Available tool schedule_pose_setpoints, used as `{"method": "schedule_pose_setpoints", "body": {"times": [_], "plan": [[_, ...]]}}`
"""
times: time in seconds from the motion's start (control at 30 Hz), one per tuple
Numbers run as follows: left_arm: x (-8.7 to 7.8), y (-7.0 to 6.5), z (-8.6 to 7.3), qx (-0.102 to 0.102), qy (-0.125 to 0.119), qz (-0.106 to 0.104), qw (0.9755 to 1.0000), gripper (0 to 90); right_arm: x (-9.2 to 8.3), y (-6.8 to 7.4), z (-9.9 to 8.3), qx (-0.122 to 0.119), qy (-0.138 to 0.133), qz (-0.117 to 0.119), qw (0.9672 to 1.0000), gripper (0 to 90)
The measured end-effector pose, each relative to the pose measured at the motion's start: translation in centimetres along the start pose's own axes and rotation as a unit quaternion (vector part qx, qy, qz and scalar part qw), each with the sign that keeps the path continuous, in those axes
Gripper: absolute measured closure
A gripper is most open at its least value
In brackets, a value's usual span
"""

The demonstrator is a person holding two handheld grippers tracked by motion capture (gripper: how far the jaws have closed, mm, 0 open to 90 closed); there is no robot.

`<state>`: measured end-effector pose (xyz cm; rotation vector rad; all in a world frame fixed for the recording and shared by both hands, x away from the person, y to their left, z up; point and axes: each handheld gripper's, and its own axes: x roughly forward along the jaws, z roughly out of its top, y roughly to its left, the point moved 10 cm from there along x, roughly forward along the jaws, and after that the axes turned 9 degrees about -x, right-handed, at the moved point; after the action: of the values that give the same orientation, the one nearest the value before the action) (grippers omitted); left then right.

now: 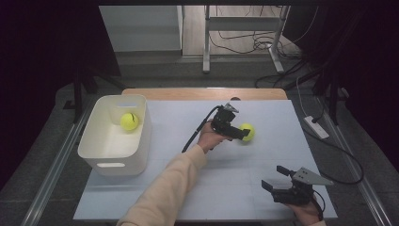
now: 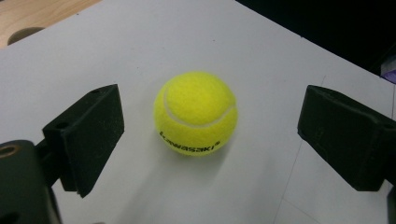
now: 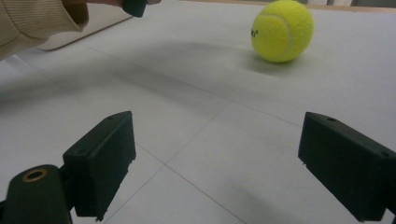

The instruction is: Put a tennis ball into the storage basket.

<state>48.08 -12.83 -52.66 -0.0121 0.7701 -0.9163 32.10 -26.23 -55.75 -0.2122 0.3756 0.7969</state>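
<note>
1. The left gripper point(image 1: 241, 133) is held over the middle of the white table point(image 1: 226, 188); its jaws are spread wide, with nothing gripped.
2. A tennis ball point(image 1: 247, 132) is seen on the table between those jaws, at about 3 o'clock from the hand point(image 1: 209, 140). In the left gripper view the ball point(image 2: 195, 113) is clear of both jaws, with black lettering on its lower face.
3. The right gripper point(image 1: 276, 179) is held low at roughly 5 o'clock on the table, its jaws wide apart and empty.
4. In the right gripper view the ball point(image 3: 281, 31) is placed at about 1 o'clock, well beyond the jaws.
5. A white bin point(image 1: 101, 155) is set at 9 o'clock; a second ball point(image 1: 129, 121) lies inside, seemingly near its far wall.
</note>
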Motion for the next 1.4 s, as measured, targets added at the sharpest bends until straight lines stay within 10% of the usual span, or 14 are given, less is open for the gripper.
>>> {"method": "schedule_pose_setpoints", "body": {"times": [1.4], "plan": [[4.5,0.6,-0.7,0.002,0.036,0.013,0.9993,7.3,-0.4,-0.2,-0.1,0.003,-0.004,-0.005,1.0000,10.9]]}}
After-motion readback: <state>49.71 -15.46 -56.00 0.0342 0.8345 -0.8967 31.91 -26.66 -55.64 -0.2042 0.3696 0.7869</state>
